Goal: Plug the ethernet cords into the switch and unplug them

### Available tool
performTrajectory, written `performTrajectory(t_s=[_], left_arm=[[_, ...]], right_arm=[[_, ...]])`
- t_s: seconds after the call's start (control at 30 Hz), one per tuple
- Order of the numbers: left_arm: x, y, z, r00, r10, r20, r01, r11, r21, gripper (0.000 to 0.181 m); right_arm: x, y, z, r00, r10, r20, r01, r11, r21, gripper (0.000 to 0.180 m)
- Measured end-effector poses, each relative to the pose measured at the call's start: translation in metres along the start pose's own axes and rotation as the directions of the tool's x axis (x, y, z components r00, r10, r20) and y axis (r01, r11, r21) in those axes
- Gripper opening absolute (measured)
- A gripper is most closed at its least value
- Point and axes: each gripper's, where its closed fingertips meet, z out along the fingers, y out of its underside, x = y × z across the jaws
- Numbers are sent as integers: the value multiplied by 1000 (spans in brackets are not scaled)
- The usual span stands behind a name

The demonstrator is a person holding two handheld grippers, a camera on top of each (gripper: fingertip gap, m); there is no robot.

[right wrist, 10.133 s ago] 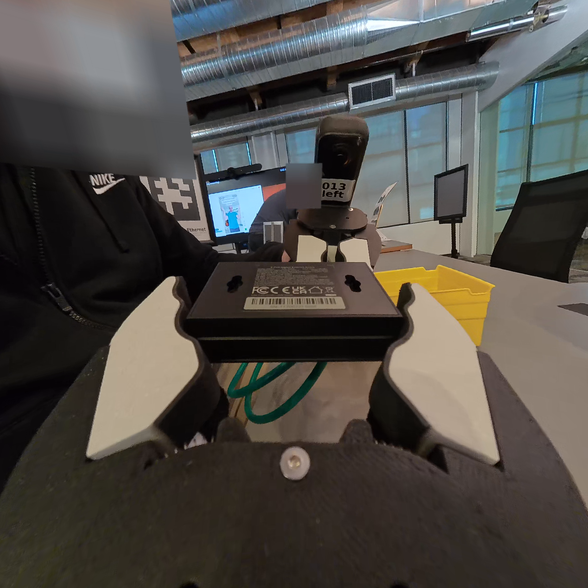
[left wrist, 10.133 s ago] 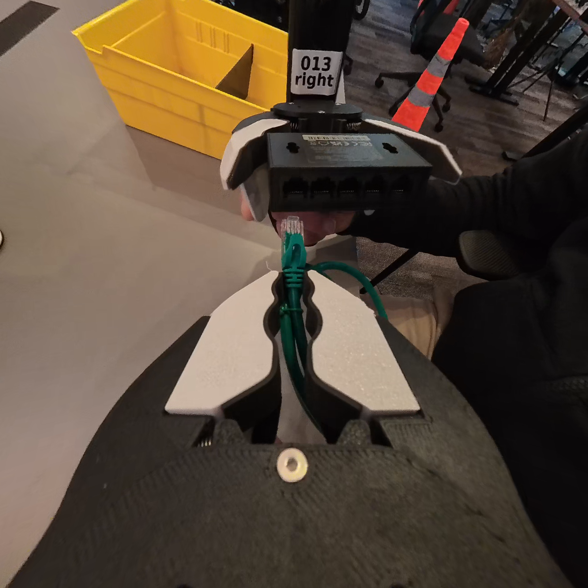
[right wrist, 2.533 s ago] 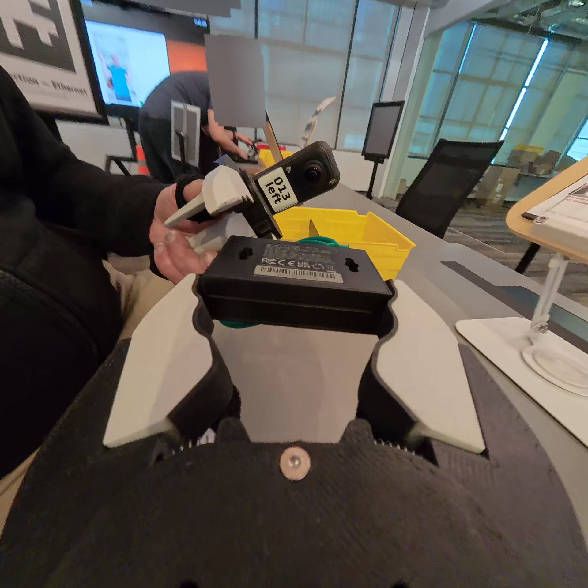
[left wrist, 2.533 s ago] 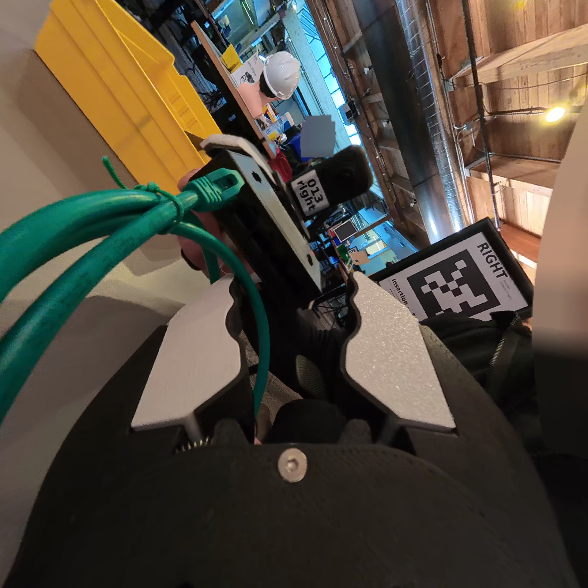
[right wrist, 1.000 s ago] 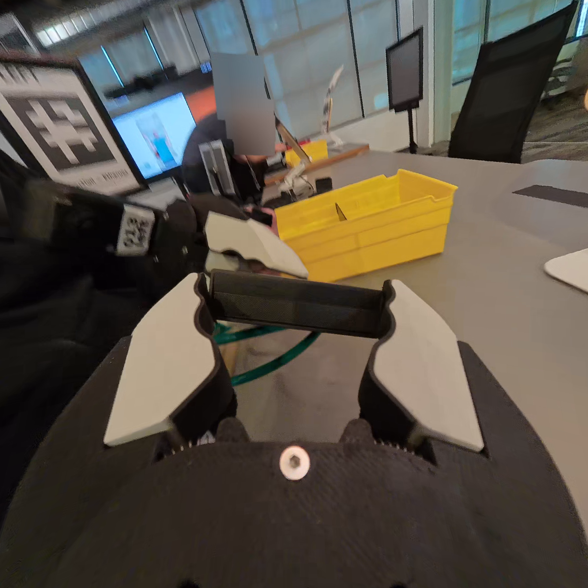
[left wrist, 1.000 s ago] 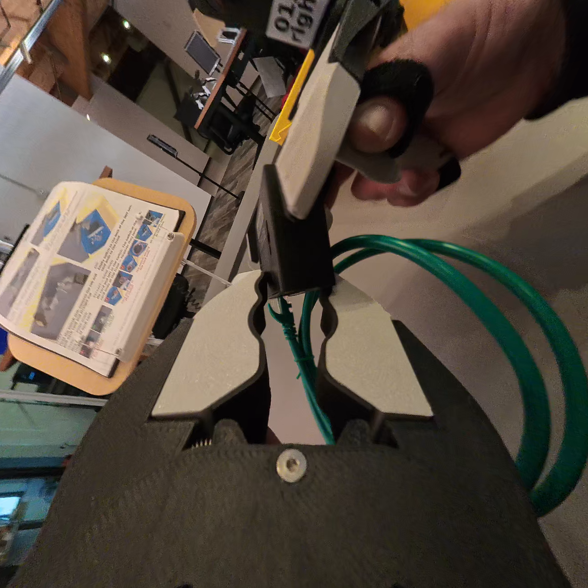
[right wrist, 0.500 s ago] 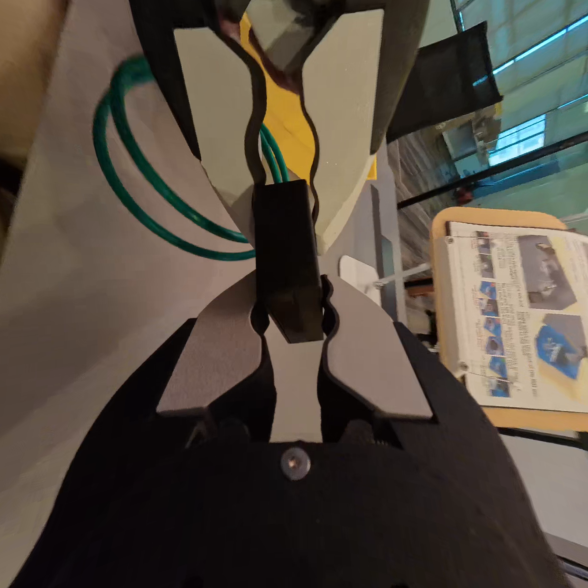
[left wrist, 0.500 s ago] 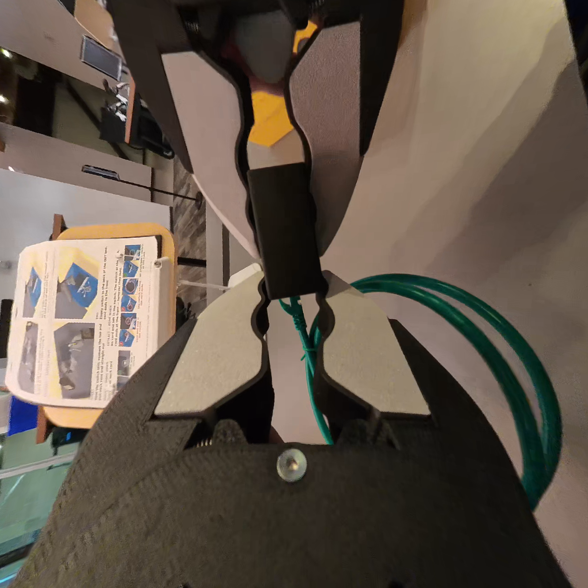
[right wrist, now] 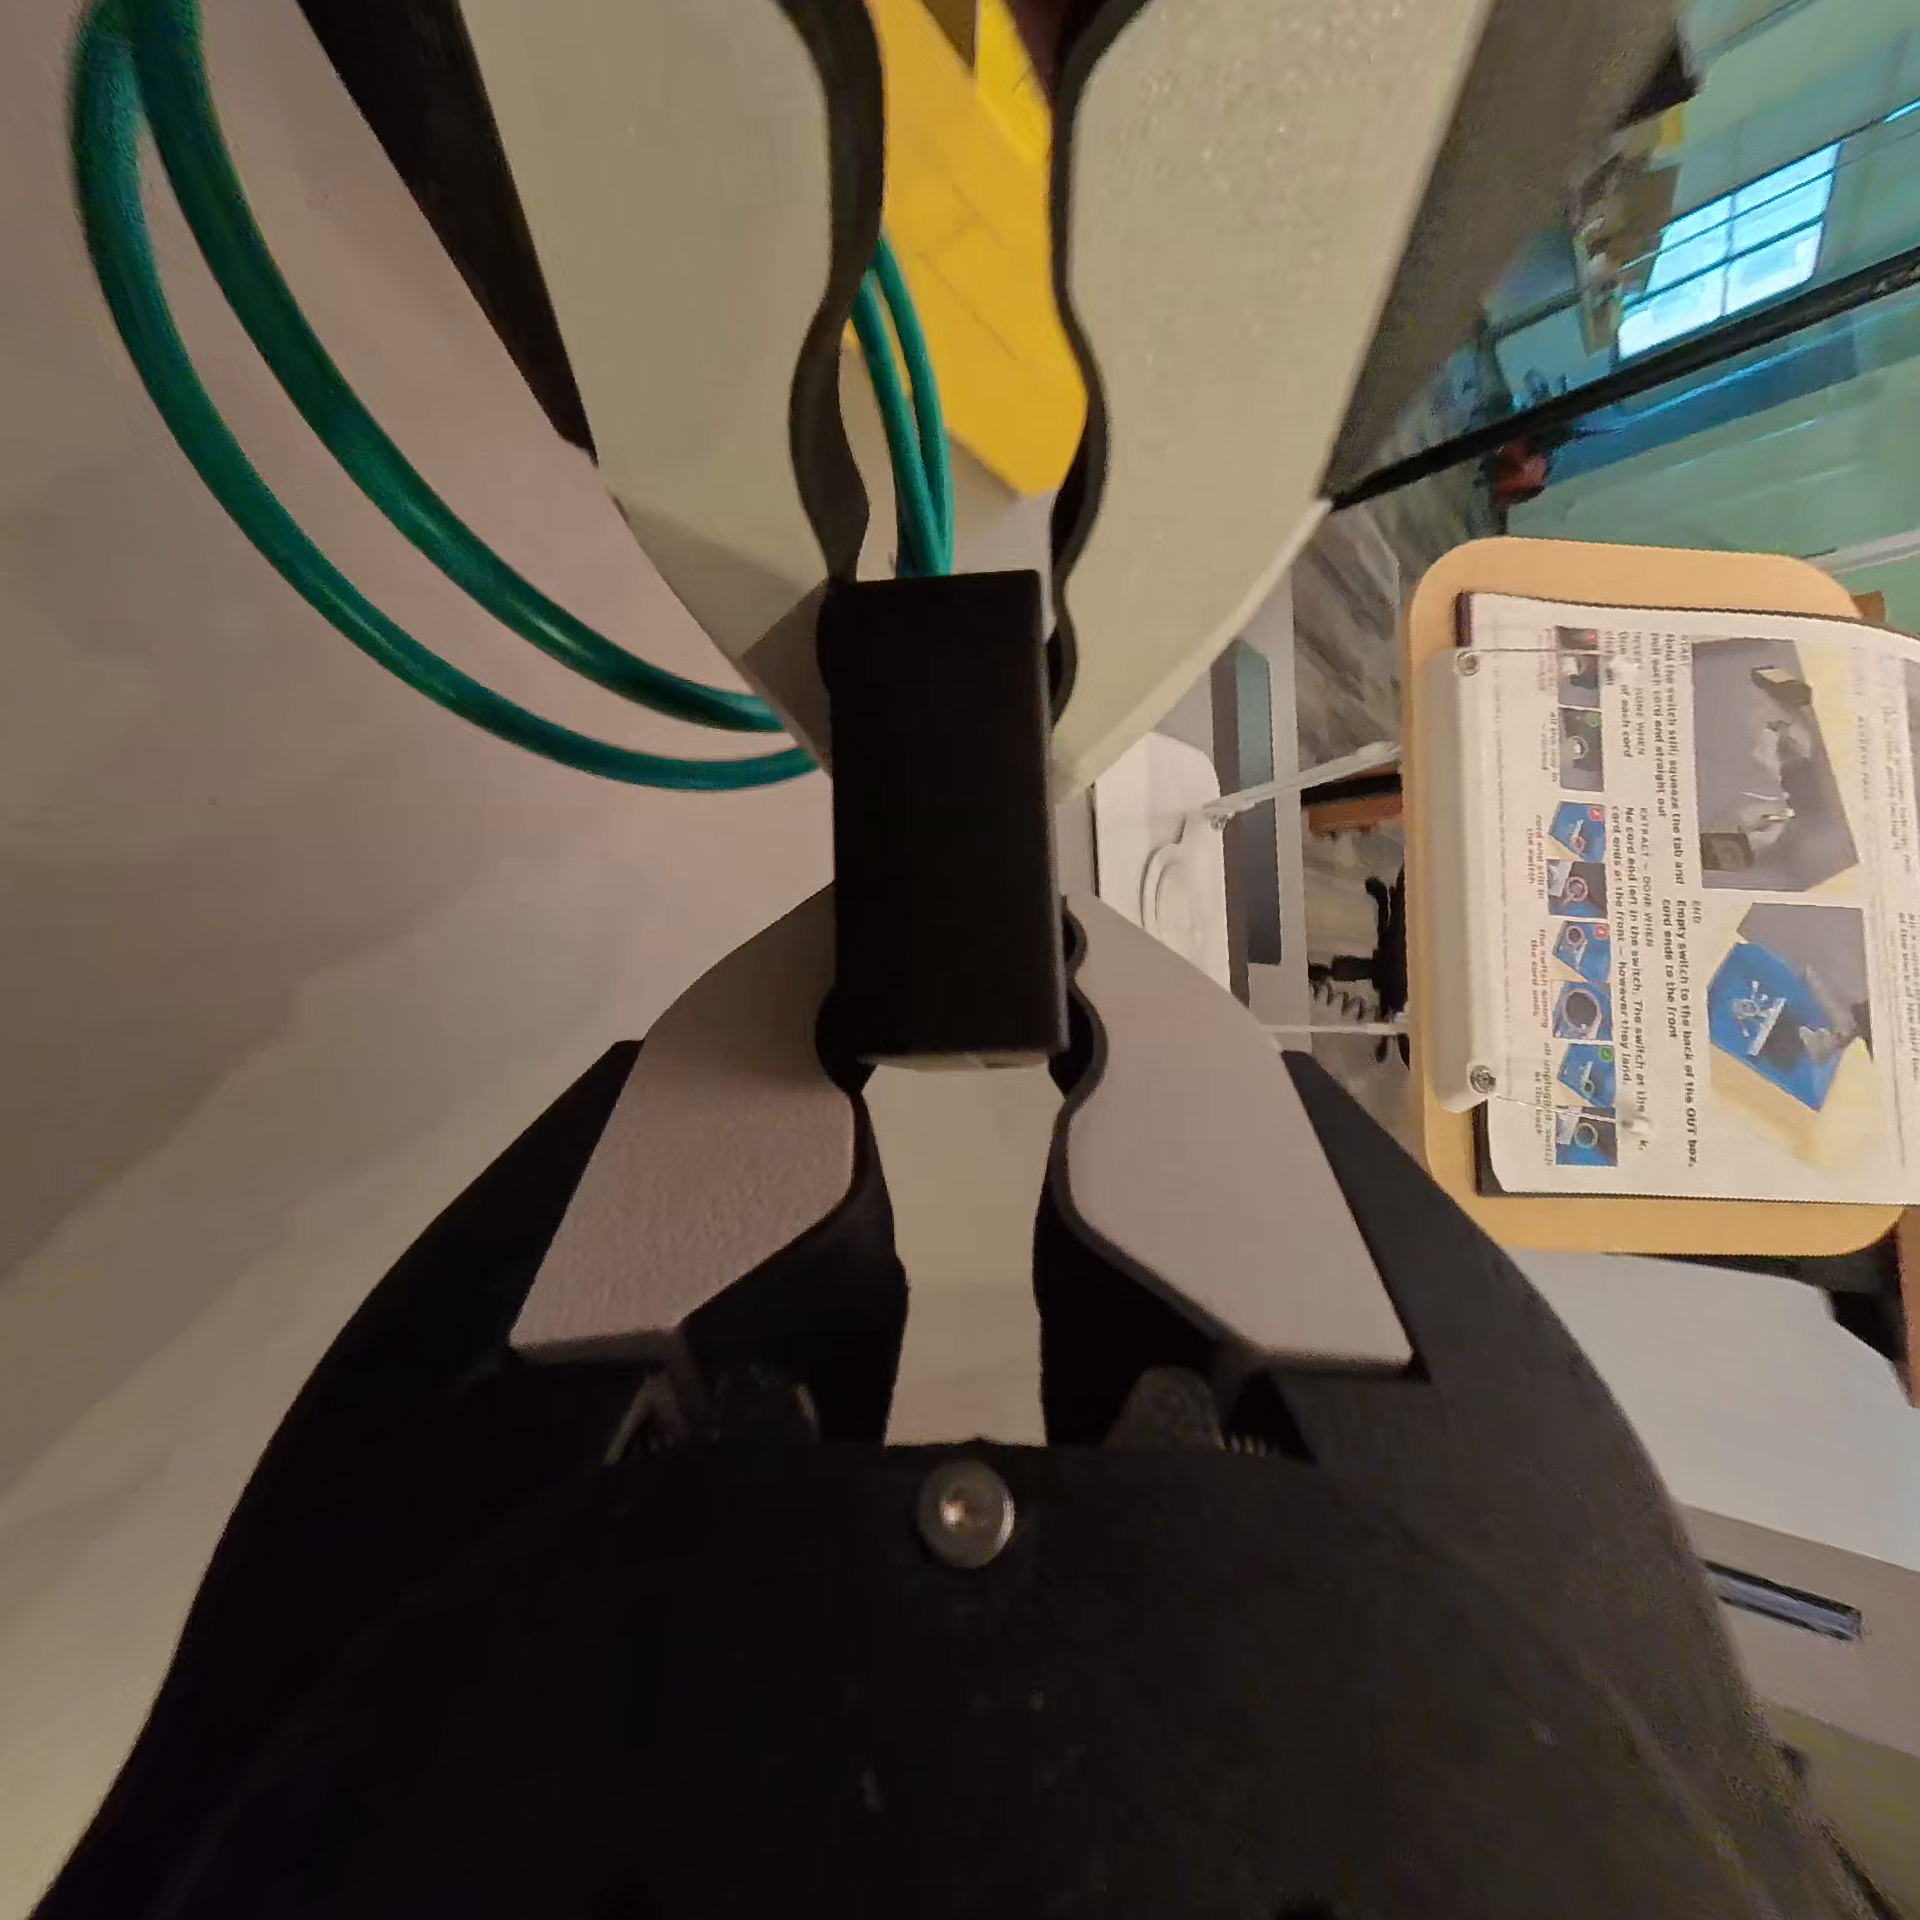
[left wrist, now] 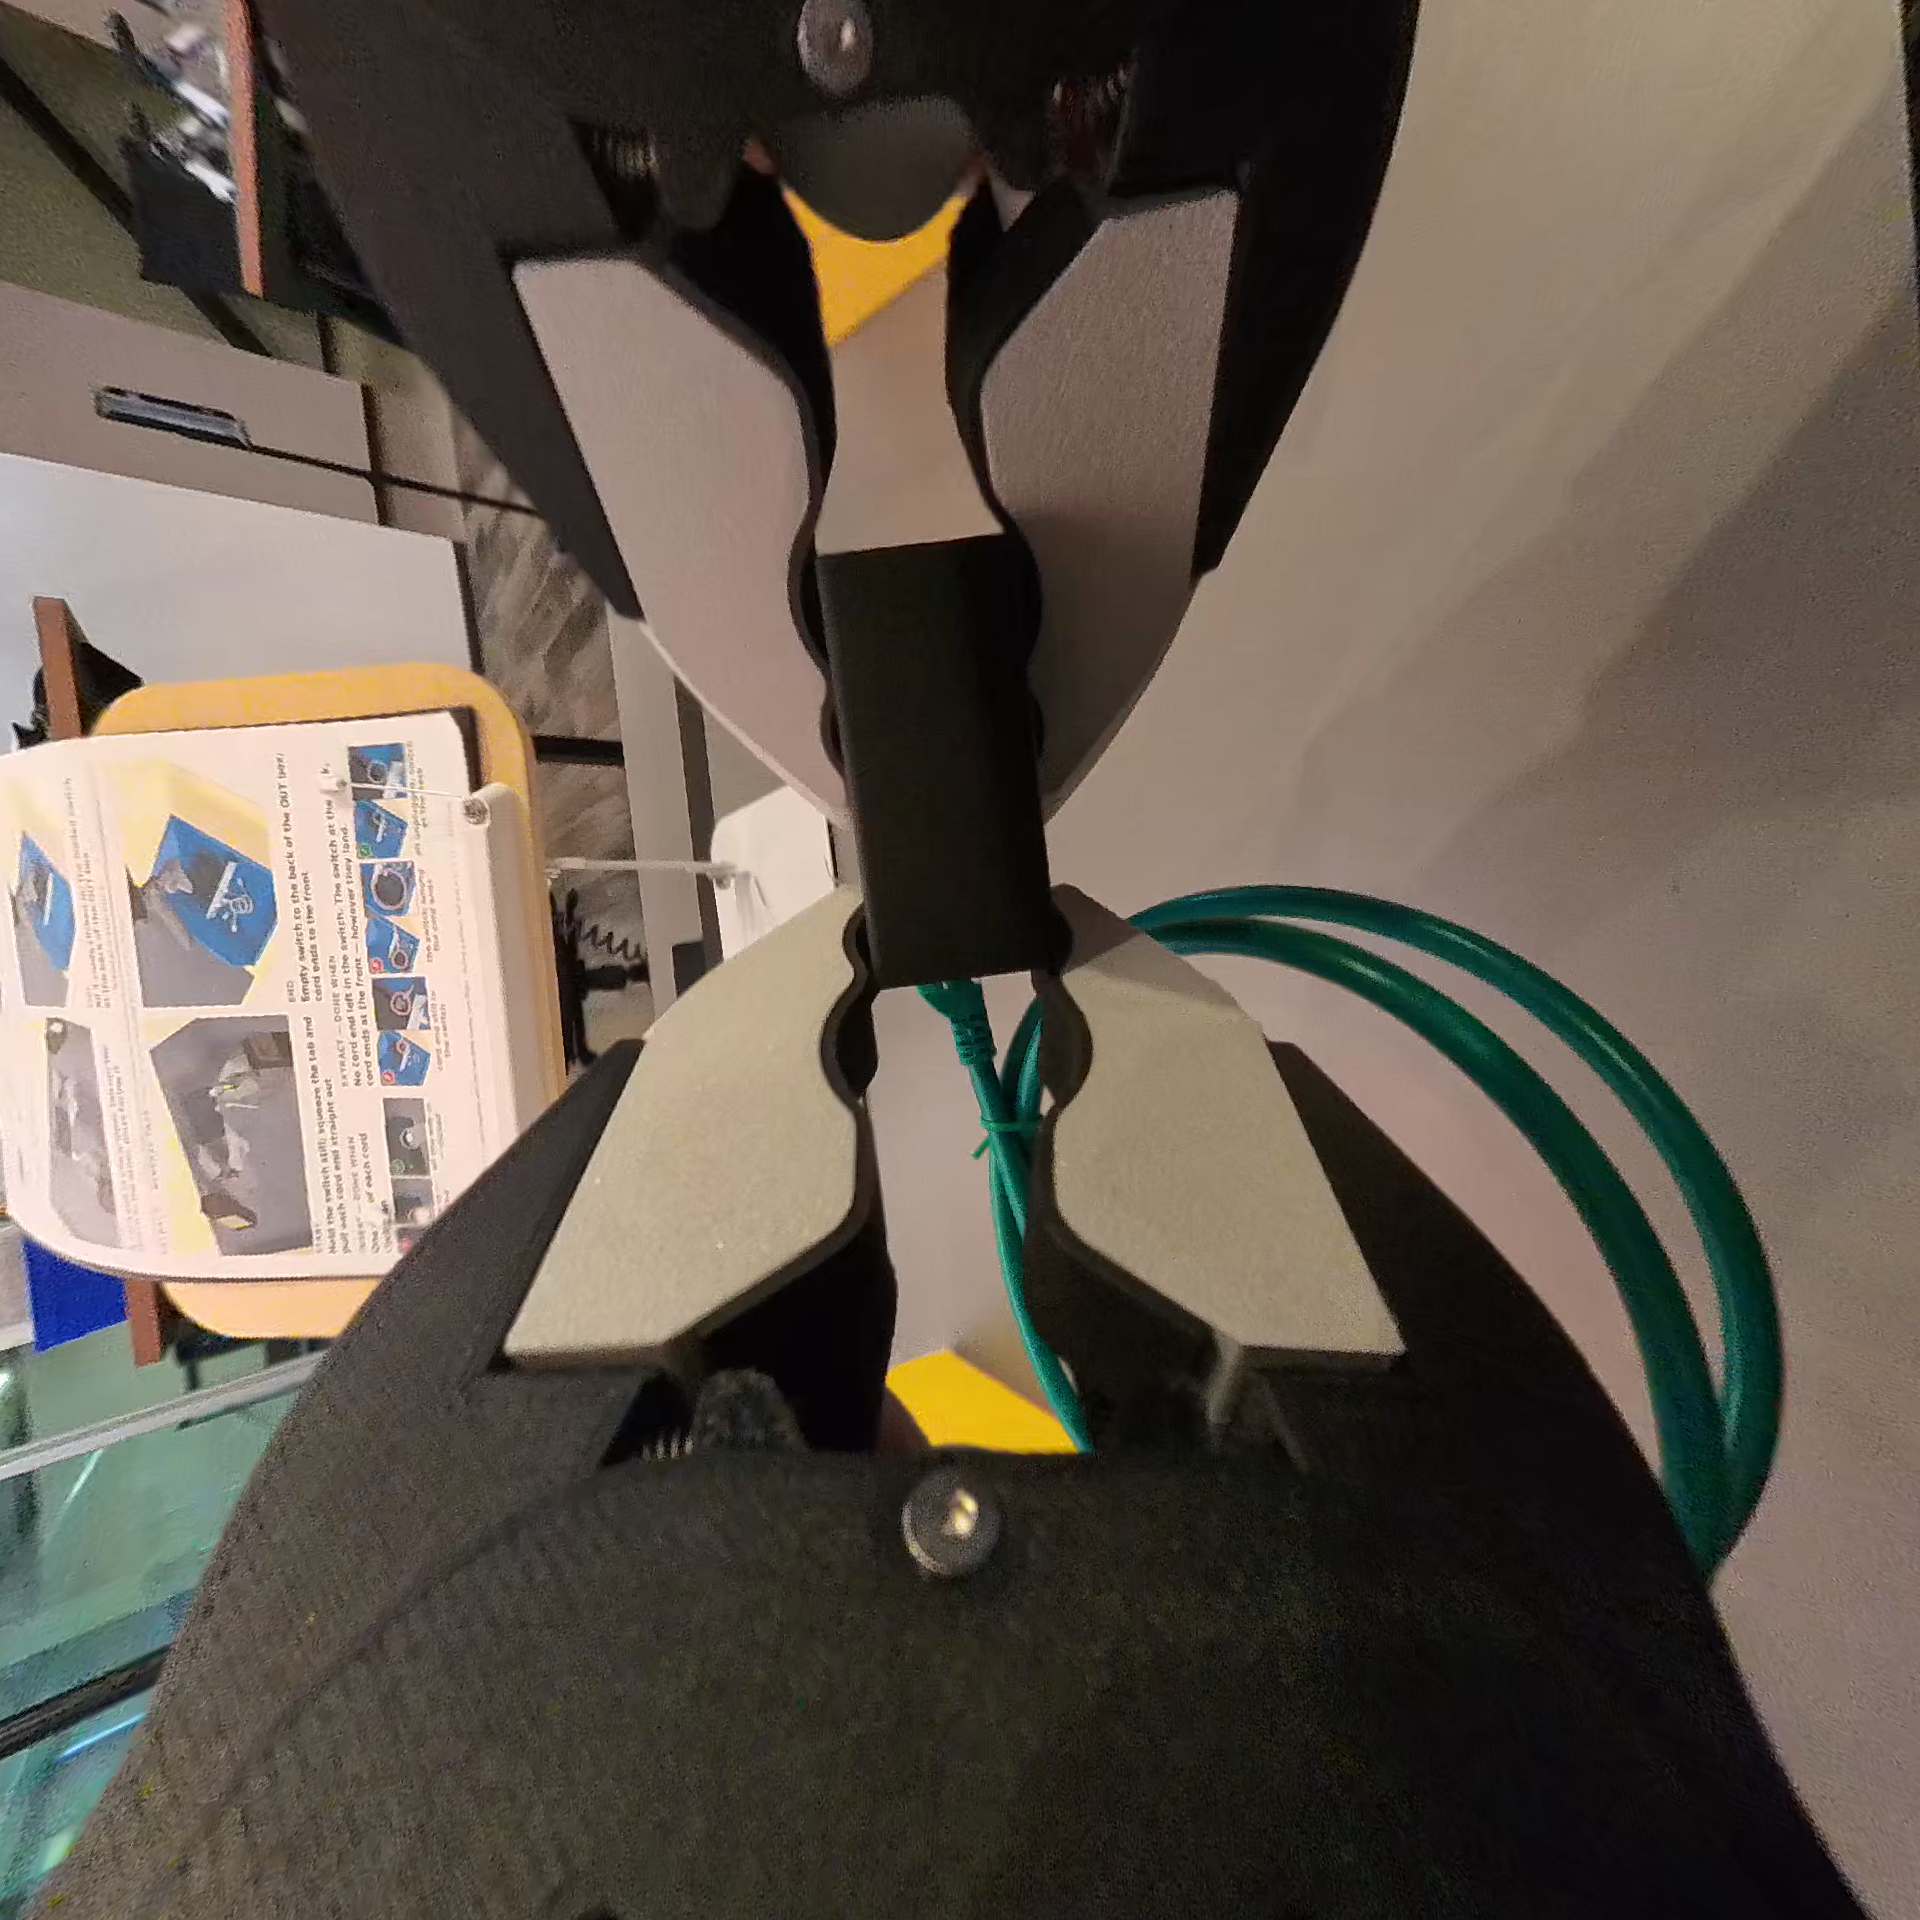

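Observation:
The black switch (left wrist: 935, 748) is held in the air between both grippers, seen end-on as a narrow block. My left gripper (left wrist: 961, 935) is shut on its near end across the thin sides. My right gripper (right wrist: 951, 1023) is shut on the opposite end of the switch (right wrist: 940, 831) and reaches in from the top of the left wrist view. A green ethernet cord (left wrist: 1558, 1070) is plugged into the switch face towards my left gripper. It runs loosely between the left fingers and loops out to the side (right wrist: 312, 499).
The grey table (left wrist: 1558, 520) lies behind both grippers. A yellow bin (right wrist: 966, 260) shows past the fingers. An instruction sheet on a wooden board (left wrist: 239, 987) stands at the table's edge, and also shows in the right wrist view (right wrist: 1662, 883). Left and right tips are no more than a few centimetres apart.
The left gripper let go of the plugged-in cord and closed on the switch's end. The right gripper shifted from gripping the switch's length to gripping its thin sides. Both views have turned.

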Motion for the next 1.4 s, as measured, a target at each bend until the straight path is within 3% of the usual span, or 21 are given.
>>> performTrajectory(t_s=[0.13,0.3,0.47,0.63,0.7,0.8,0.93,1.07,1.17,1.27,1.4], left_arm=[[-18,-7,-14,988,-150,27,144,980,140,36],[-35,0,-41,956,-295,1,285,926,248,38],[-28,16,-38,957,-289,-22,288,939,186,46],[-64,26,-79,860,-505,-72,494,789,366,40],[-74,44,-90,818,-566,-101,559,742,372,41],[-72,91,-96,825,-564,-36,555,796,241,41],[-43,177,-95,850,-526,41,527,846,-76,41],[-6,249,-92,798,-602,20,585,768,-259,40],[34,281,-85,762,-644,-61,575,717,-394,38],[64,298,-66,694,-715,-91,593,638,-491,36],[97,309,-43,656,-744,-127,566,596,-570,35]], right_arm=[[9,-13,-14,992,129,-3,-125,966,227,29],[18,-19,-24,949,304,89,-309,826,471,30],[19,-30,-24,953,285,98,-292,791,538,30],[21,-31,-34,951,283,123,-300,757,580,29],[24,-30,-36,949,294,116,-304,744,595,29],[23,-26,-32,958,275,84,-272,769,578,30],[18,-24,-28,974,224,33,-206,817,539,29],[13,-17,-18,985,171,-6,-149,872,466,29],[11,-16,-15,984,176,-2,-156,878,453,30],[8,-13,-8,983,185,9,-170,883,437,29],[8,-17,-8,982,188,0,-169,886,432,29]])
